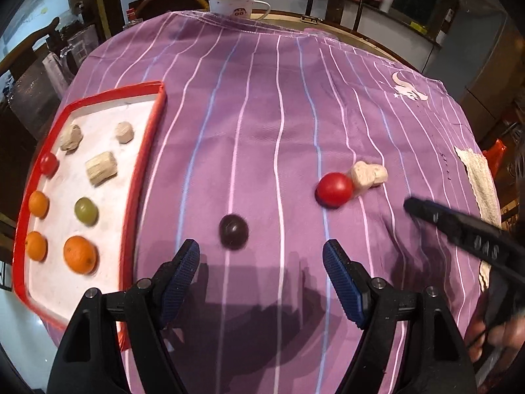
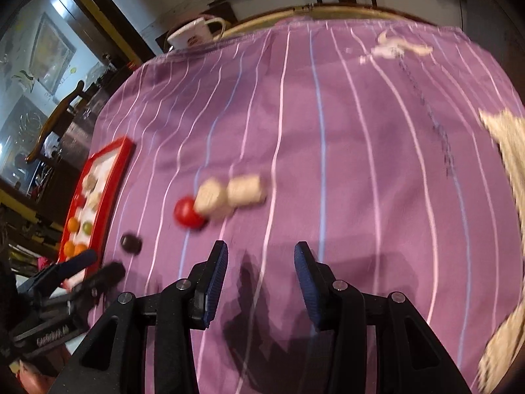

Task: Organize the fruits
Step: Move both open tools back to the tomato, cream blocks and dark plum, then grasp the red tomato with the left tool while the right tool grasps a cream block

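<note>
A red-rimmed white tray at the left holds oranges, a green grape, a small tomato and several pale chunks. On the purple striped cloth lie a dark grape, a red tomato and pale chunks touching it. My left gripper is open and empty, just short of the dark grape. My right gripper is open and empty, short of the tomato and pale chunks. The dark grape and tray lie to its left.
A white mug stands at the table's far edge. A beige towel lies at the right edge of the cloth. The right gripper's finger reaches in from the right. Chairs and shelves stand beyond the table.
</note>
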Motion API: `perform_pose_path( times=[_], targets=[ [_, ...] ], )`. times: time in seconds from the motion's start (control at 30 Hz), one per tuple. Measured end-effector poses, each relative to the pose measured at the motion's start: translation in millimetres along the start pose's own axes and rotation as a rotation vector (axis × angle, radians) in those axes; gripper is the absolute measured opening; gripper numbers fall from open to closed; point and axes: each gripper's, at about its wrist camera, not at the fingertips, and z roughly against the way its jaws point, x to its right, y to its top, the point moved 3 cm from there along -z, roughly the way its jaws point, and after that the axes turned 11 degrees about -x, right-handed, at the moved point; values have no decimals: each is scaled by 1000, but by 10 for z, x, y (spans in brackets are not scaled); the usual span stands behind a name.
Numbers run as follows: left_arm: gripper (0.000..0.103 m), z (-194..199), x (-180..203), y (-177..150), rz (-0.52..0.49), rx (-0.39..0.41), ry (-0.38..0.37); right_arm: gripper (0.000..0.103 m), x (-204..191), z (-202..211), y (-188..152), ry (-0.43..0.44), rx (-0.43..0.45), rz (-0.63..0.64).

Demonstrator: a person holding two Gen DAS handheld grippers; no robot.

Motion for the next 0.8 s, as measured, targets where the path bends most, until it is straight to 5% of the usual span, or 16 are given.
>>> perform_pose_path(
  times=[0.3, 0.5, 0.67, 0.8],
  targets=[
    [77, -97, -34, -20, 28, -21, -3, 46, -134, -275, 678, -99, 13, 74],
    [77, -84, -98, -47, 35, -20, -21, 48, -169, -224, 387, -137, -14, 166],
    [77, -11, -144, -55, 37, -4, -47, 49, 195, 18, -20, -232, -37, 103],
    [77, -36, -144, -52, 38, -9, -63, 49, 495, 175, -164, -119, -23, -18]
  ],
)
